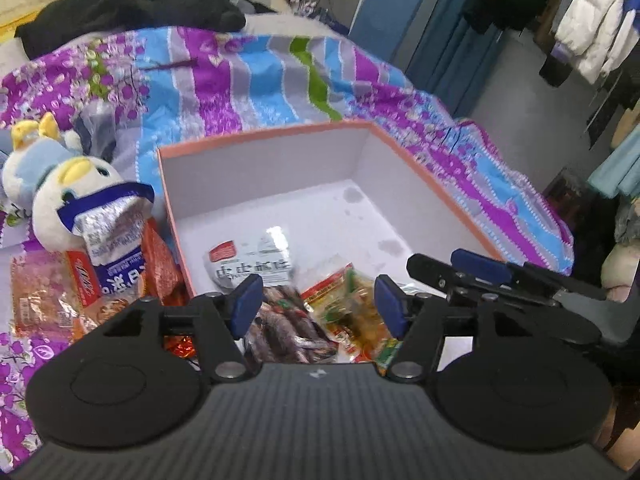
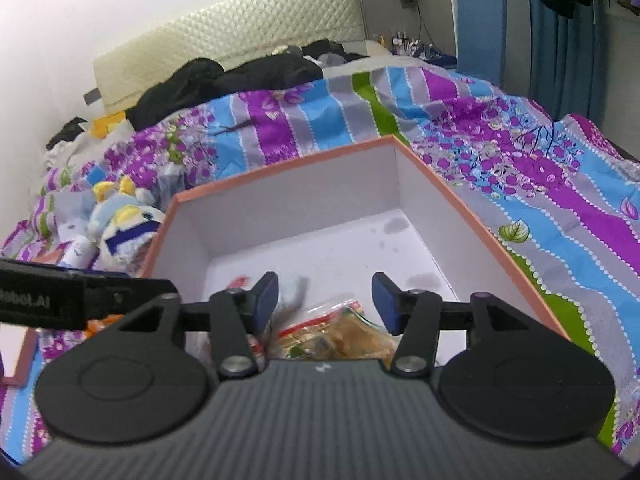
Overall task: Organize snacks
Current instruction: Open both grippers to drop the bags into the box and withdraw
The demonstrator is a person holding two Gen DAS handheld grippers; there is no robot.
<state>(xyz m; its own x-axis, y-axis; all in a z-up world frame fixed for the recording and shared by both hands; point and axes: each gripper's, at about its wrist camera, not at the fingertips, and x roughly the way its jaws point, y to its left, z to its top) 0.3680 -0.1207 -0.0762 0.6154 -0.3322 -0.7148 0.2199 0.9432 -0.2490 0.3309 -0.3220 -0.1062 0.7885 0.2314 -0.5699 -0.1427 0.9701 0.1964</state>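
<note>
Both grippers hover over the near end of the box point(image 1: 420, 172) on the bed point(image 1: 248, 76): left gripper point(image 1: 318, 306) spread wide, right gripper point(image 2: 325, 300) likewise, neither gripping anything. Snack packets point(image 1: 280, 320) lie inside; more packets point(image 1: 60, 296) sit outside its left wall.

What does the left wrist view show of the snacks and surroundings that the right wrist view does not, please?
Only the left wrist view shows the blue-and-white foil pouch and orange packets lying outside the box beside the plush toy, the dried-fish pack inside, and hanging coats.

Only the right wrist view shows the quilted headboard.

Both show the orange-rimmed box on the striped quilt, the yellow-green snack bag, and an open left gripper and right gripper.
</note>
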